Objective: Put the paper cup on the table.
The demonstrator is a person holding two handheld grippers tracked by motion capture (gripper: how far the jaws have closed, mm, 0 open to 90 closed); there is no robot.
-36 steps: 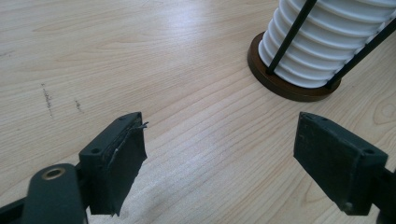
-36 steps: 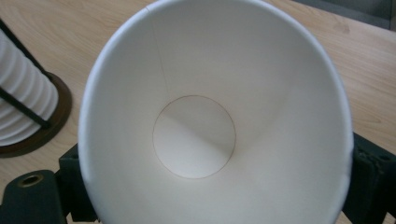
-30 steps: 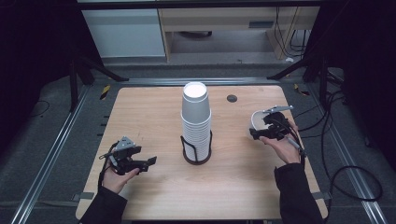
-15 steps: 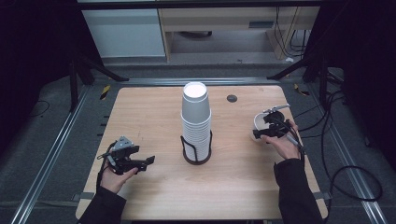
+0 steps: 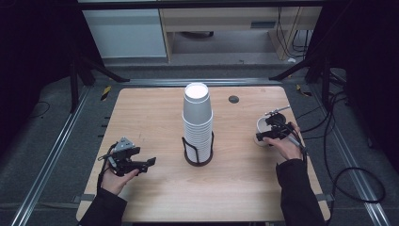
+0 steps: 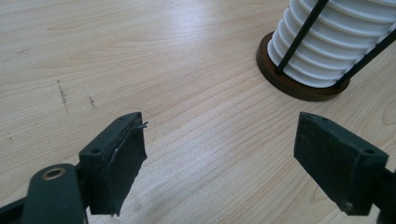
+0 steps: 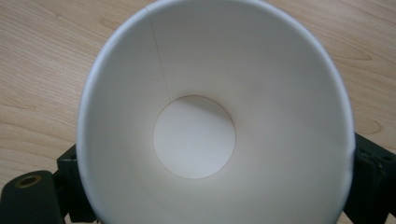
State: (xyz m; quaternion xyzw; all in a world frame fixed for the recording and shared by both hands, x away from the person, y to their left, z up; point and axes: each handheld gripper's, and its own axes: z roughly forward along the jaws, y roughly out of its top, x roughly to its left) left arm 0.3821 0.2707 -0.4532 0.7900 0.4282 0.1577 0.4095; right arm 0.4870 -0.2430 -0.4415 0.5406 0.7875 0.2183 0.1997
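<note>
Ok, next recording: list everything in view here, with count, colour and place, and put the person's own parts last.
Table: one, light wood, centre of the high view.
Cup stack: one, white paper cups upside down, table centre.
Stack holder: one, dark round base with black wire uprights, around the stack's foot.
Single cup: one, white, empty, at the table's right side, held in the right claw.
Cable hole: one, dark, far side of the table.
Left claw: one, black, jaws apart over bare wood, near left.
Right claw: one, black, jaws closed on the single cup.
Hands: two, entering from the bottom edge in dark sleeves.
</note>
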